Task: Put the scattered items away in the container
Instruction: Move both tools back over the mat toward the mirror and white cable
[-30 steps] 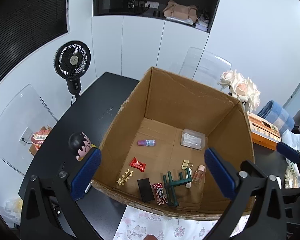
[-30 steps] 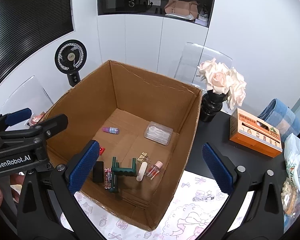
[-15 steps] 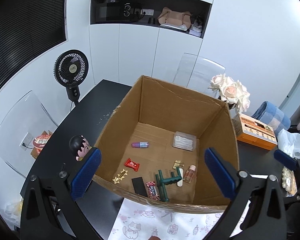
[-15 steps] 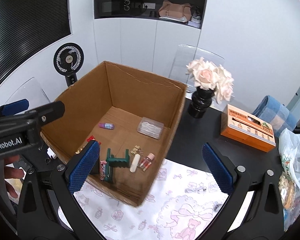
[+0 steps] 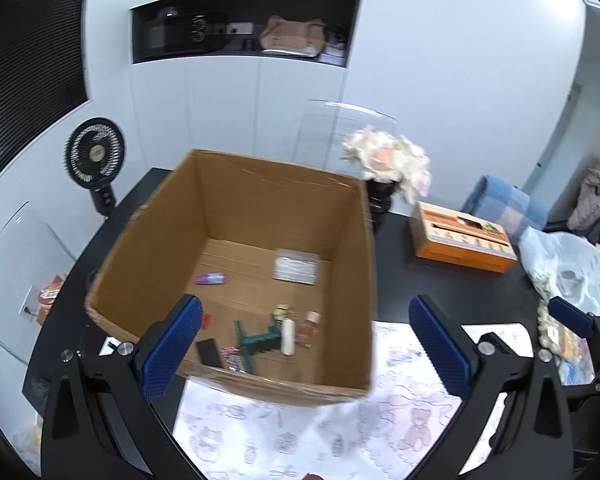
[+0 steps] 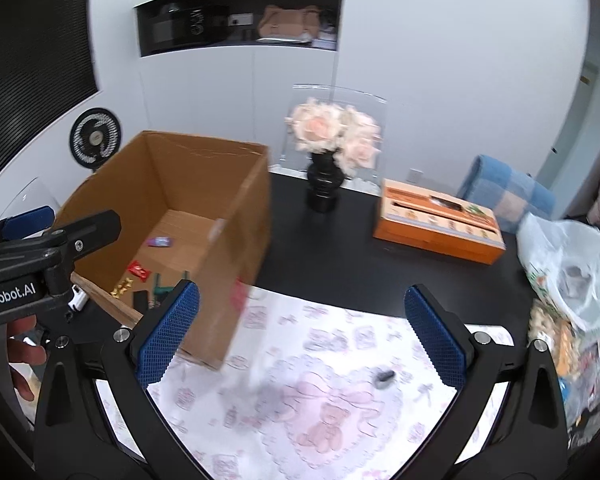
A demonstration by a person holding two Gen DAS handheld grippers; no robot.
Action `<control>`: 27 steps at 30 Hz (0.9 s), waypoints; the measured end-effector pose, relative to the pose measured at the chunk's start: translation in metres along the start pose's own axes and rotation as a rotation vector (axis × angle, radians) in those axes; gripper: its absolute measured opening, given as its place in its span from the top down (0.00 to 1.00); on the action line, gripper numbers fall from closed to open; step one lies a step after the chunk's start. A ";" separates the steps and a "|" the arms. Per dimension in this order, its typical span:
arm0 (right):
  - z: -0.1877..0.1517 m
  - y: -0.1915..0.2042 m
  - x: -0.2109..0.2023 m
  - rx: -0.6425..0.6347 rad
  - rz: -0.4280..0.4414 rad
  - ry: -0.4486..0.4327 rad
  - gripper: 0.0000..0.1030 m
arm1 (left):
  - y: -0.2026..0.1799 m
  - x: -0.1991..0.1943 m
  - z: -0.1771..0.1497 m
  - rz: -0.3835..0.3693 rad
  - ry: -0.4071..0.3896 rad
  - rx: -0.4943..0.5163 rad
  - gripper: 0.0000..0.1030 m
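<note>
An open cardboard box (image 5: 172, 248) (image 6: 240, 240) stands on the black table and holds several small items: a green stand (image 5: 260, 338), a clear case (image 5: 296, 270), a purple tube (image 5: 210, 279), a red packet (image 6: 139, 270). One small dark item (image 6: 384, 377) lies alone on the patterned mat (image 6: 320, 392), between my right gripper's fingers and well ahead of them. My left gripper (image 5: 306, 350) is open and empty above the box's near edge. My right gripper (image 6: 302, 334) is open and empty over the mat, right of the box.
A black vase of pale roses (image 6: 332, 148), an orange carton (image 6: 440, 220), a blue checked cushion (image 6: 504, 196) and a plastic bag (image 6: 568, 264) sit to the right. A black fan (image 5: 94, 156) stands at the left. A hand (image 6: 16, 356) holds the left gripper.
Both views have swung to the right and pulled back from the box. The right gripper now looks over the mat, where the small dark item has come into view. Both stay open.
</note>
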State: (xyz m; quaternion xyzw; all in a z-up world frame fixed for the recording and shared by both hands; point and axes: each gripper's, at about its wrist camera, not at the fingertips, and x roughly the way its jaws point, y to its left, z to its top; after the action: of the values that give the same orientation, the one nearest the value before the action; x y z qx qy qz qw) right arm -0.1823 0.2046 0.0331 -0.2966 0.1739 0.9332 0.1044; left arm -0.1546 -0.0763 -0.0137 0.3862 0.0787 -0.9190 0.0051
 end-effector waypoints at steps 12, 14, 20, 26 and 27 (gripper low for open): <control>-0.045 -0.074 -0.023 0.101 -0.055 0.027 0.00 | -0.078 0.000 -0.033 -0.066 0.037 0.086 0.00; -0.053 -0.083 -0.025 0.115 -0.062 0.031 0.00 | -0.087 0.002 -0.040 -0.074 0.046 0.098 0.00; -0.073 -0.101 -0.023 0.144 -0.075 0.058 0.00 | -0.104 0.011 -0.058 -0.083 0.088 0.118 0.00; -0.091 -0.109 -0.012 0.158 -0.070 0.086 0.00 | -0.111 0.025 -0.075 -0.074 0.135 0.126 0.00; -0.093 -0.110 -0.010 0.159 -0.068 0.092 0.00 | -0.112 0.028 -0.078 -0.072 0.141 0.126 0.00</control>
State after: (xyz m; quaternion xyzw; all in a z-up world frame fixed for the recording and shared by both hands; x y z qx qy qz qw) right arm -0.0937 0.2690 -0.0612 -0.3358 0.2417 0.8977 0.1512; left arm -0.1268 0.0469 -0.0716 0.4464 0.0348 -0.8923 -0.0577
